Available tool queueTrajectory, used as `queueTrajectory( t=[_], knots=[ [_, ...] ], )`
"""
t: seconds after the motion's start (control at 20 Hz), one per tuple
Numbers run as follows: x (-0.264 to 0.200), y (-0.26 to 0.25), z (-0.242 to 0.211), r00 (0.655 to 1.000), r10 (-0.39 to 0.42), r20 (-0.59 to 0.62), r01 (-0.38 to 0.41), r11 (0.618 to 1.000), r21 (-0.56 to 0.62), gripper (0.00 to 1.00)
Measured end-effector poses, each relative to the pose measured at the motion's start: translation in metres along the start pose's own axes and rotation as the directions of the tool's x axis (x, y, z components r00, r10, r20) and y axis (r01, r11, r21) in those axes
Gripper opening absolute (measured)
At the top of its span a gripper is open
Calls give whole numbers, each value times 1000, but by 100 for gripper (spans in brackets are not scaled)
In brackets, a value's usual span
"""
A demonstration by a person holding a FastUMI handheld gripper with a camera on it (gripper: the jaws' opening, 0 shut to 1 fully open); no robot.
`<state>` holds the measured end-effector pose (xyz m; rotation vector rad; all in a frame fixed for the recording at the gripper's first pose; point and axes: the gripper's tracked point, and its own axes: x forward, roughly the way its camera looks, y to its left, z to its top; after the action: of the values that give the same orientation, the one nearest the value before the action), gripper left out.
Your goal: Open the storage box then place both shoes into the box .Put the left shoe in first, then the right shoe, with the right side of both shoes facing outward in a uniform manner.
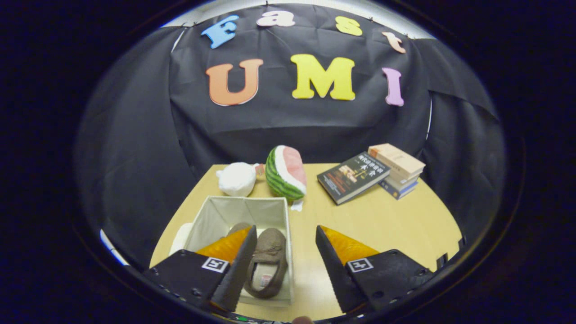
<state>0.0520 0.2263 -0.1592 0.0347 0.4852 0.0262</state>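
An open white fabric storage box (215,215) stands on the wooden table just ahead of my left finger. Inside it lies a brown slip-on shoe (268,262), toe pointing away, its pale lining showing. A second brown shoe (237,227) peeks out beside it, mostly hidden behind my left finger (234,265). My gripper (285,236) hangs open above the box's right wall, with nothing between its fingers. The right finger (335,261) is over bare table to the right of the box.
Beyond the box sit a white plush toy (236,178) and a watermelon-slice plush (286,173). A dark book (353,176) leans on a stack of books (398,168) at the far right. A white flap (181,235) lies left of the box.
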Motion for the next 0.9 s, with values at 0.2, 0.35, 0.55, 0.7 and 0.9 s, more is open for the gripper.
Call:
queueTrajectory(
  t=[0.2, 0.35, 0.55, 0.7, 0.9],
  knots=[
    [-35, -45, 37, 992, -28, 124, 31, 999, -25, 93],
    [-61, -73, 56, 982, -47, 184, 51, 999, -18, 94],
    [-87, -100, 72, 965, -62, 256, 67, 998, -13, 94],
    [-95, -109, 68, 960, -51, 274, 57, 998, -14, 94],
    [-97, -117, 58, 957, -45, 287, 45, 999, 7, 94]
  ],
)
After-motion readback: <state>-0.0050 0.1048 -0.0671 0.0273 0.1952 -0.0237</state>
